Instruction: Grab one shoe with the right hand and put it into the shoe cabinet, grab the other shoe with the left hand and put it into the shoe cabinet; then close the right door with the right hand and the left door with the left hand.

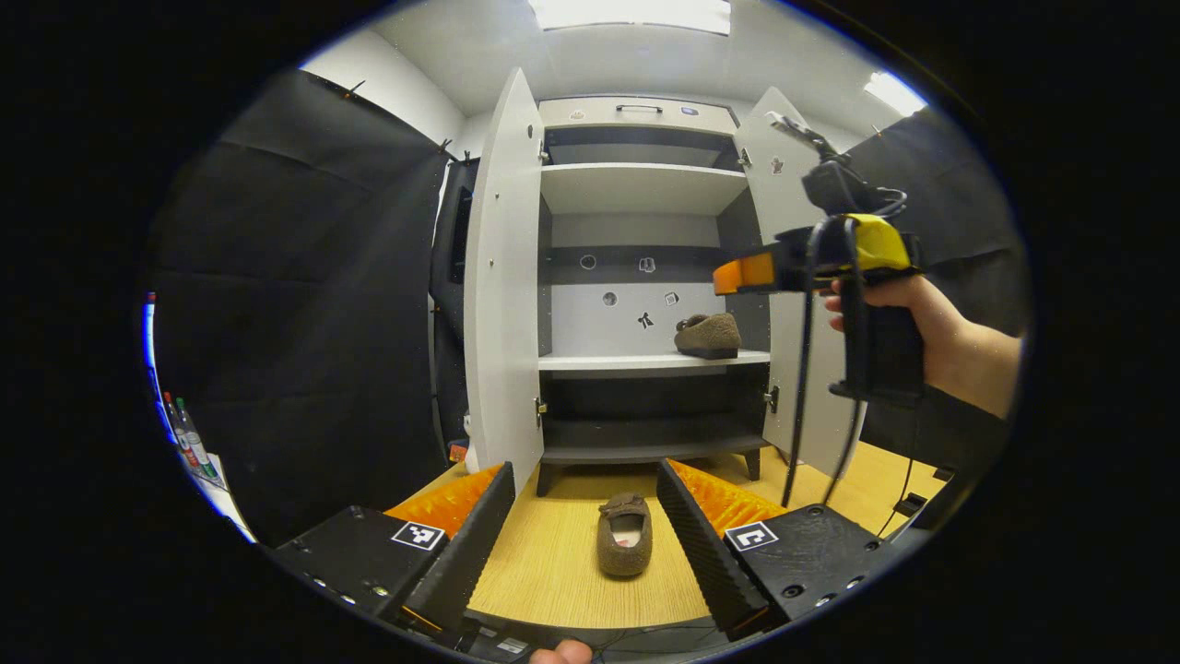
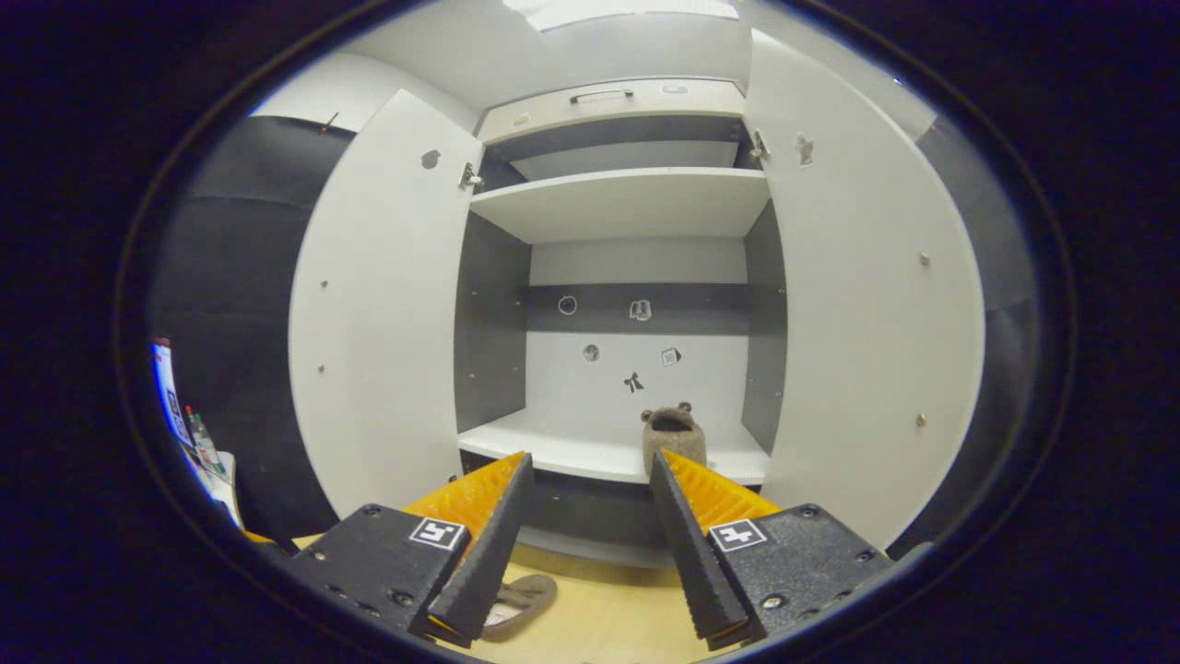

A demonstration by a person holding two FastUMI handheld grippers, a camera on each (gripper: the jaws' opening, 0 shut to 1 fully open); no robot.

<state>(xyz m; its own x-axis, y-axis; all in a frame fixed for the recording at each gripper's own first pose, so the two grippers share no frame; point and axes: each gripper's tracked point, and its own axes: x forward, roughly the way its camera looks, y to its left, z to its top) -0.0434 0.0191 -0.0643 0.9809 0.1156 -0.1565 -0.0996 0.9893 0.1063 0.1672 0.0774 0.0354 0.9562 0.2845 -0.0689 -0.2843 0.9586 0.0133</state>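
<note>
wood floor (image 1: 553, 563): 1 shoe (image 1: 624, 546); other on cabinet shelf (image 1: 590, 363). both grippers' jaws apart.

Bright ceiling light panels (image 1: 636, 13) glare down over a white ceiling, with another panel (image 1: 892, 90) off to the side. Black cloth (image 1: 304, 304) hangs across the booth's wall, and a strip of white wall (image 1: 387, 88) peeks above it. Down below, the floor (image 1: 553, 563) is pale wood-grain, warm yellow under the lights. Over at the edge, two small bottles (image 1: 184, 433) stand on a white surface beside the cloth. From the right gripper view, the same black cloth (image 2: 230, 304) drapes the side and the wood floor (image 2: 608, 627) runs beneath.
</note>
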